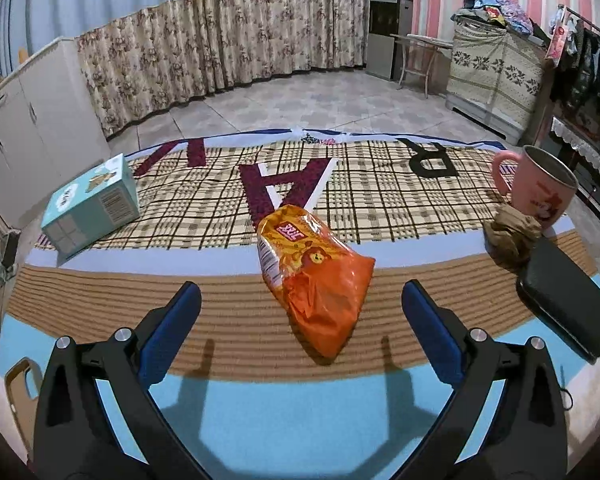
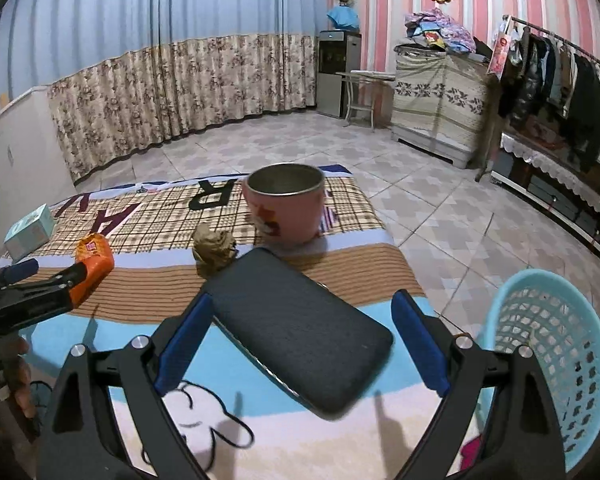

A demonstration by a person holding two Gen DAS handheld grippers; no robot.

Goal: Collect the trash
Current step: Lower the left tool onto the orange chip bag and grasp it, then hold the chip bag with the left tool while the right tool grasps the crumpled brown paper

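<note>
**Over a patterned blanket, both my grippers hang open above the litter**

On the blanket (image 1: 380, 184) before me, my left gripper (image 1: 300, 304) points down at one orange snack bag (image 1: 312, 276), its blue fingers (image 1: 180, 320) spread wide to either side of the bag's near end and touching nothing. My right gripper (image 2: 300, 320) stands just as wide, a black flat case (image 2: 296, 324) lying between its fingers with clear gaps on both sides.

Two open containers are in view. One pink mug (image 2: 286, 208) stands upright near the blanket's far right corner; its metal-lined inside looks empty, though I cannot see the bottom. One light-blue perforated basket (image 2: 556, 360) sits on the tiled floor (image 2: 440, 216) just off the blanket's right edge; something pink shows low beside it, too cut off to name.

One crumpled brown paper wad (image 2: 214, 248) lies between mug and case, close against the case's far corner. One pale teal carton (image 1: 92, 208) rests at the far left, well apart from the bag.
</note>
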